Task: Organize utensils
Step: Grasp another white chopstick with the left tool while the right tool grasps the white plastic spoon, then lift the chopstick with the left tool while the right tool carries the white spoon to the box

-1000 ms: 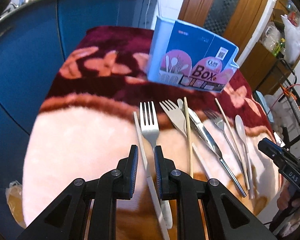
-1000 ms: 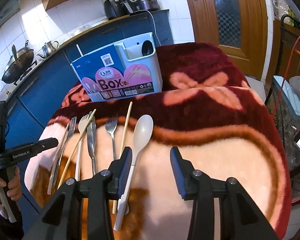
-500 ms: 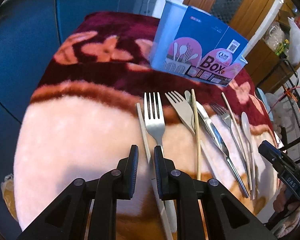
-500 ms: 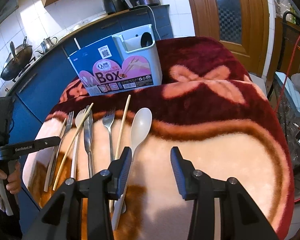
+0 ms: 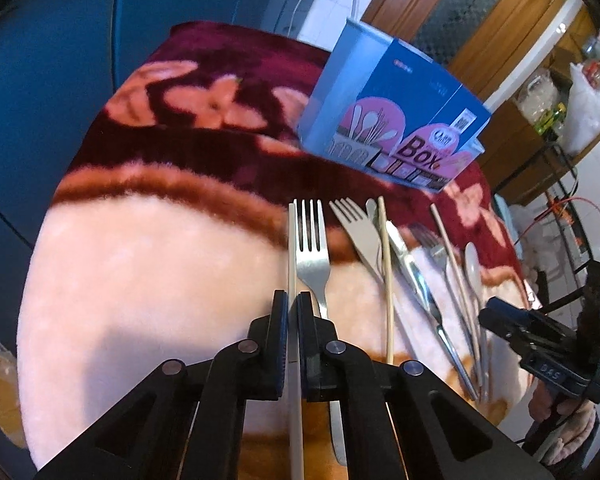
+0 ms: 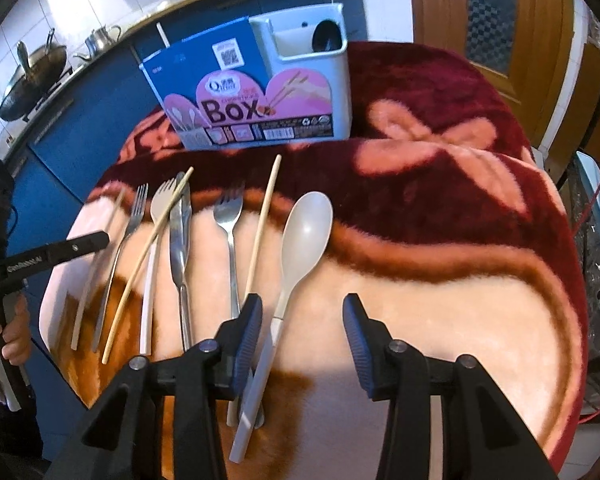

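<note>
1. The left tongs [image 5: 293, 312] were drawn narrow around a pale chopstick [image 5: 291, 248], the leftmost piece in the row of utensils on the blanket-covered counter [image 5: 148, 280]; the stick ran between the two pads and out past them toward the storage box [image 5: 392, 120].
2. Whether the pads actually pinched the stick or merely flanked it could not be told from the left wrist view; a thin gap seemed to remain.
3. A steel fork [image 5: 311, 248] lay just beside the chopstick on its right, its handle passing under the right-hand pad; the grip appeared to need care that only the stick was taken.
4. To do the step well, the tongs would probably have to close squarely on the stick, lift it level clear of the fork, and carry it to the box standing upright at the far end of the blanket.
5. The right tongs [image 6: 302, 320] stood wide and held nothing, poised over the handle of a pale spoon [image 6: 304, 236], with a wooden chopstick [image 6: 262, 228] just to its left.
6. The other utensils, among them a table knife [image 6: 179, 236] and a second wooden chopstick [image 6: 148, 264], lay in the row, not yet sorted.
7. Compared with the view a second earlier, the left tongs had narrowed and shifted left from straddling the fork handle to the chopstick; the right tongs had kept their wide opening.
</note>
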